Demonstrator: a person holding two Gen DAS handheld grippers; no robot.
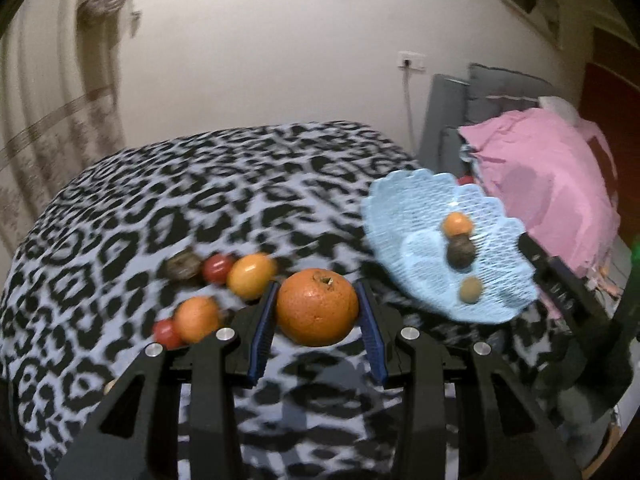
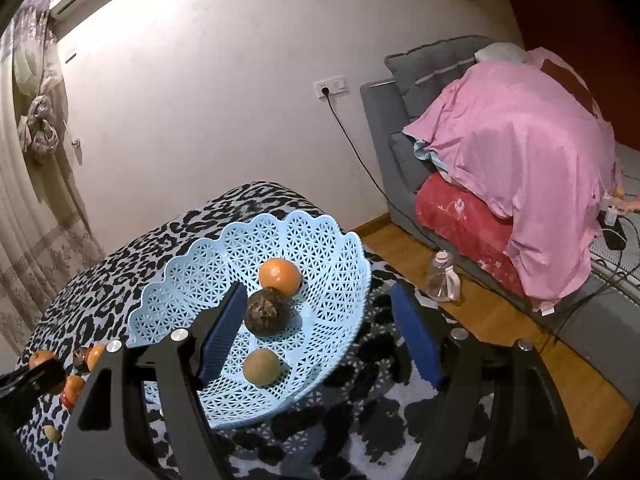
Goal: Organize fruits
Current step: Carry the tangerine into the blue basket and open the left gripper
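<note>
Left gripper [image 1: 318, 312] clamped on a big orange [image 1: 317, 307], blue pads against both its sides, held above the leopard-print table [image 1: 240, 184]. Orange roughly round, no clear long axis; stem end faces up and slightly away from the camera. Loose fruit on the table left of the held orange: two small oranges, two red fruits, one dark fruit, bunched together, blurred. Light blue lattice basket [image 2: 328, 240] sits at the table's right edge, tilted, holding a small orange [image 2: 280, 276], a dark round fruit [image 2: 267, 311] touching it, and a brown fruit [image 2: 262, 367] apart near the front rim. Right gripper [image 2: 316, 336] wide, nothing gripped, fingers straddling the basket's near side. Beyond: grey sofa, pink cloth [image 2: 516, 152], plastic bottle [image 2: 442, 276] on the floor.
</note>
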